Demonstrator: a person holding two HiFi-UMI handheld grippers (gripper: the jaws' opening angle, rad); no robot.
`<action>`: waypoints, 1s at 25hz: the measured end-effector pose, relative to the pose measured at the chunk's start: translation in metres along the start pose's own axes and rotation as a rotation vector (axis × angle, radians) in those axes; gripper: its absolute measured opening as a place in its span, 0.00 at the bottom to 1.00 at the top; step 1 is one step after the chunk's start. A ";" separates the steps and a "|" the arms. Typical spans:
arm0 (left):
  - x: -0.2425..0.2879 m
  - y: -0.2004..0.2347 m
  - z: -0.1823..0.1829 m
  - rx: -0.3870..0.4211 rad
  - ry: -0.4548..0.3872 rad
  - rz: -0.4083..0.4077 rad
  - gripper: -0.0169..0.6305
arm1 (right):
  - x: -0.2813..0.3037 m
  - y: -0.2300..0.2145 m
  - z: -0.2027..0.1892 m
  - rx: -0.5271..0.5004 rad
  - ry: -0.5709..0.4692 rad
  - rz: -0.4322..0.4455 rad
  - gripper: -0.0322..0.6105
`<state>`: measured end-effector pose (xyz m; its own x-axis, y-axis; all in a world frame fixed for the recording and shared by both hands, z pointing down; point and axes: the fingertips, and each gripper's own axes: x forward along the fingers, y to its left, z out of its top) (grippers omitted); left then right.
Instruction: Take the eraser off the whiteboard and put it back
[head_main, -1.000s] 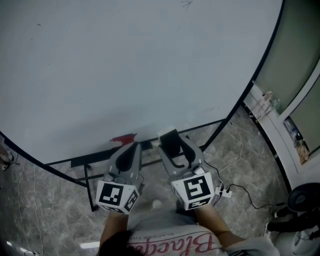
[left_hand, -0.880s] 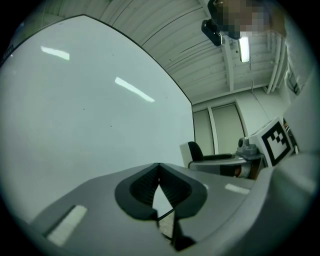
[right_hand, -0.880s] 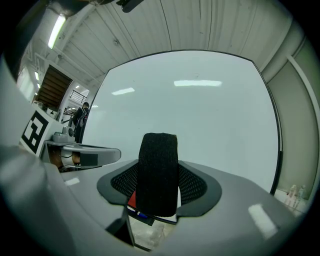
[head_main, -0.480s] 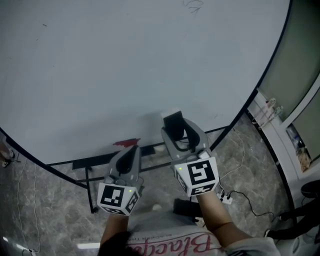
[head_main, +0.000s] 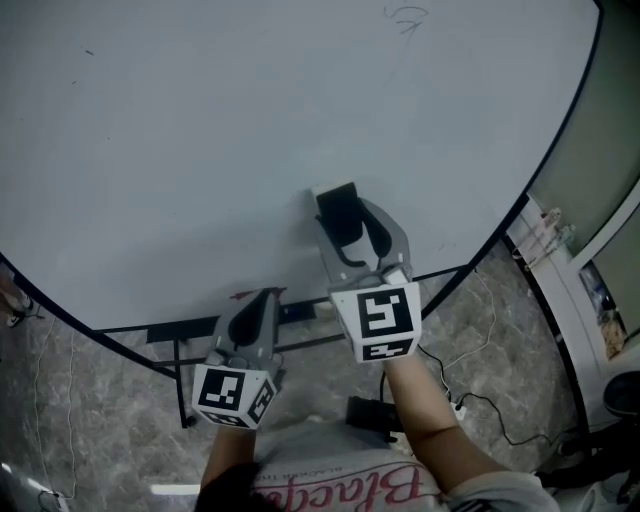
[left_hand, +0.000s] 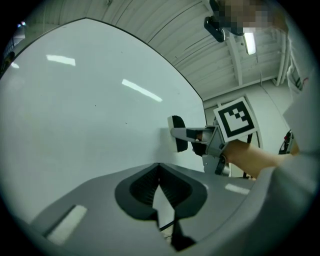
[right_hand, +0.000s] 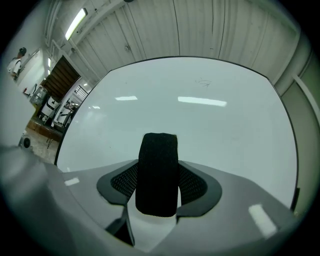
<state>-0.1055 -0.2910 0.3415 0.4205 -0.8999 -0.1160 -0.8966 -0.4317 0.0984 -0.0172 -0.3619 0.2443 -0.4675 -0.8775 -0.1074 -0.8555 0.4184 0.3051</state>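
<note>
A black eraser (head_main: 338, 212) with a white back sits between the jaws of my right gripper (head_main: 347, 222), which is shut on it. The eraser is held up against the lower middle of the whiteboard (head_main: 200, 130). In the right gripper view the eraser (right_hand: 158, 172) stands upright between the pads, with the board filling the background. The left gripper view shows the eraser (left_hand: 177, 133) touching the board at its right. My left gripper (head_main: 262, 298) hangs lower, by the board's bottom edge, shut with nothing in it (left_hand: 159, 167).
A dark tray rail (head_main: 180, 328) runs under the board, with a red item (head_main: 250, 294) on it beside the left gripper. A faint scribble (head_main: 405, 17) marks the board's top. Cables and a black object (head_main: 370, 412) lie on the marbled floor.
My right gripper has risen with the eraser from the tray level up onto the board's face. The left gripper has drifted slightly and stays shut.
</note>
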 end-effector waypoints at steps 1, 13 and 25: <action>0.002 0.002 0.000 0.002 0.000 0.003 0.03 | 0.004 -0.002 0.002 0.000 -0.003 -0.004 0.41; 0.016 0.010 0.000 -0.001 0.000 0.009 0.03 | 0.023 -0.007 0.010 -0.023 -0.019 -0.044 0.43; 0.008 0.007 0.000 0.006 0.006 0.016 0.03 | 0.026 -0.007 0.009 -0.060 -0.009 -0.098 0.45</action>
<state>-0.1086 -0.3010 0.3418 0.4065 -0.9072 -0.1088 -0.9043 -0.4165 0.0940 -0.0251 -0.3858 0.2311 -0.3840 -0.9114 -0.1481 -0.8827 0.3153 0.3484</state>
